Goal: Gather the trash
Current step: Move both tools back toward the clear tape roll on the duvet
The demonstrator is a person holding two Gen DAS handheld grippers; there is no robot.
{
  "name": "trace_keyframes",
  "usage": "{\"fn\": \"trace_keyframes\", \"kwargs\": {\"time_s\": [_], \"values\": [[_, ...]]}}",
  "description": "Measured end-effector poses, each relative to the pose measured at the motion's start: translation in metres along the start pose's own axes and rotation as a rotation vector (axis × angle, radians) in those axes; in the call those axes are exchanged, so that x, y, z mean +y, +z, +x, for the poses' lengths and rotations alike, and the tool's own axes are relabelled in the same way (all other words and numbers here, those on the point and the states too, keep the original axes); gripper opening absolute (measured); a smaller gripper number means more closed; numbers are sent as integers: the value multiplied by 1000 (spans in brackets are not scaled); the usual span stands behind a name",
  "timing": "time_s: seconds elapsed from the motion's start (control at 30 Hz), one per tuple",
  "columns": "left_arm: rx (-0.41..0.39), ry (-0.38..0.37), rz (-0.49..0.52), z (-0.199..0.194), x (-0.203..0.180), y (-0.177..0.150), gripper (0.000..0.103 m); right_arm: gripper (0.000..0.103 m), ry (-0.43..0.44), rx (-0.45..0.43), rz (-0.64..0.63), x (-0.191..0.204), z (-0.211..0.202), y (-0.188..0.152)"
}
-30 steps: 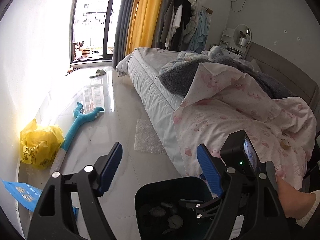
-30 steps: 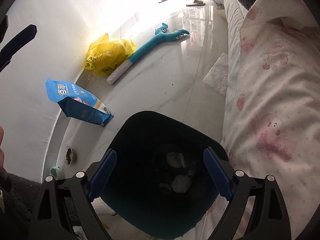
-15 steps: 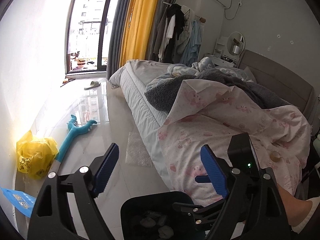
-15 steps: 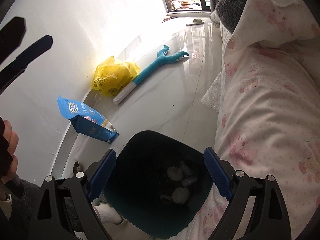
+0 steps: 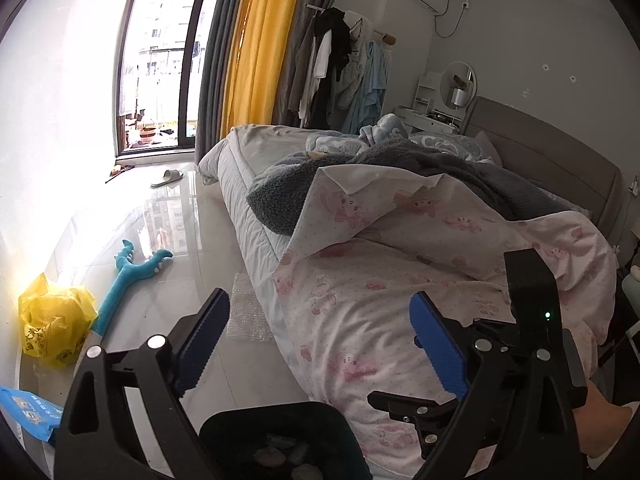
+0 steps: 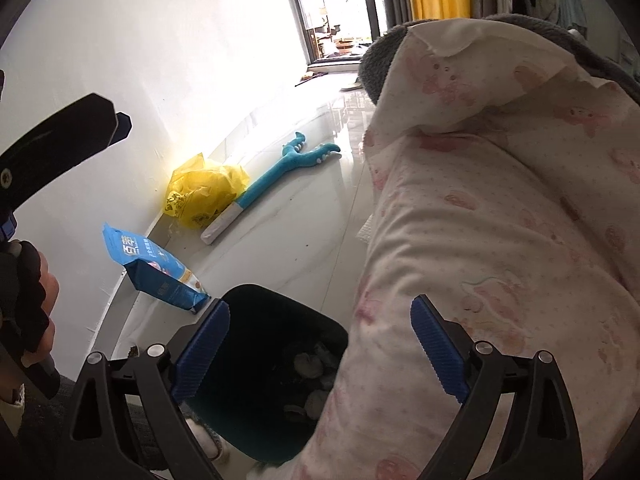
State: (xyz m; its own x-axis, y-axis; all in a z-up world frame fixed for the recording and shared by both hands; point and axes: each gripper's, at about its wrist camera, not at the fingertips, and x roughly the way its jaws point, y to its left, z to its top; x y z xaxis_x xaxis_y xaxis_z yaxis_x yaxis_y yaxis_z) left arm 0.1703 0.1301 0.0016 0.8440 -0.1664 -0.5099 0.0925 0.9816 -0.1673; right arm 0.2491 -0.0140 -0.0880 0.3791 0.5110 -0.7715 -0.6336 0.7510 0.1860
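Note:
A black trash bin stands on the floor by the bed, with crumpled tissues in it. My left gripper hangs above the bin's far side, its jaws opening and nothing between them. My right gripper is over the bin and the quilt's edge, jaws also opening and empty. On the floor lie a yellow plastic bag, a blue packet and a bubble wrap sheet.
A bed with a pink-patterned quilt fills the right side. A blue toy grabber lies beside the yellow bag by the white wall. A slipper sits near the balcony door. A hand holds the left gripper's handle.
Both grippers have lifted away from the bin, which has slid lower in both views. Both pairs of jaws stand a little wider. More of the bed and room shows.

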Motion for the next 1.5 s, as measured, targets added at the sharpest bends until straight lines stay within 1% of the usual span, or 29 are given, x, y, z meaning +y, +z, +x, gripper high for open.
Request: {"fn": "trace_keyframes", "kwargs": {"time_s": [0.07, 0.17, 0.53, 0.67, 1.03, 1.17, 1.33, 1.5], "values": [[1, -2, 11, 6, -9, 2, 94, 94, -17, -9, -2, -8, -7, -2], [4, -2, 33, 14, -23, 3, 94, 98, -40, -25, -2, -21, -18, -7], [43, -28, 59, 47, -66, 2, 96, 99, -108, -80, 52, -70, -57, -22], [43, -35, 54, 56, -79, 3, 97, 99, -125, -97, 72, -86, -70, -29], [52, -52, 92, 79, -123, 5, 98, 100, -187, -112, 121, -135, -99, -55], [62, -62, 115, 90, -141, 3, 98, 100, -197, -109, 136, -151, -107, -65], [79, -86, 118, 102, -159, 0, 98, 100, -210, -110, 146, -166, -119, -79], [93, -128, 158, 112, -177, -1, 98, 100, -167, -126, 149, -180, -130, -91]]}}
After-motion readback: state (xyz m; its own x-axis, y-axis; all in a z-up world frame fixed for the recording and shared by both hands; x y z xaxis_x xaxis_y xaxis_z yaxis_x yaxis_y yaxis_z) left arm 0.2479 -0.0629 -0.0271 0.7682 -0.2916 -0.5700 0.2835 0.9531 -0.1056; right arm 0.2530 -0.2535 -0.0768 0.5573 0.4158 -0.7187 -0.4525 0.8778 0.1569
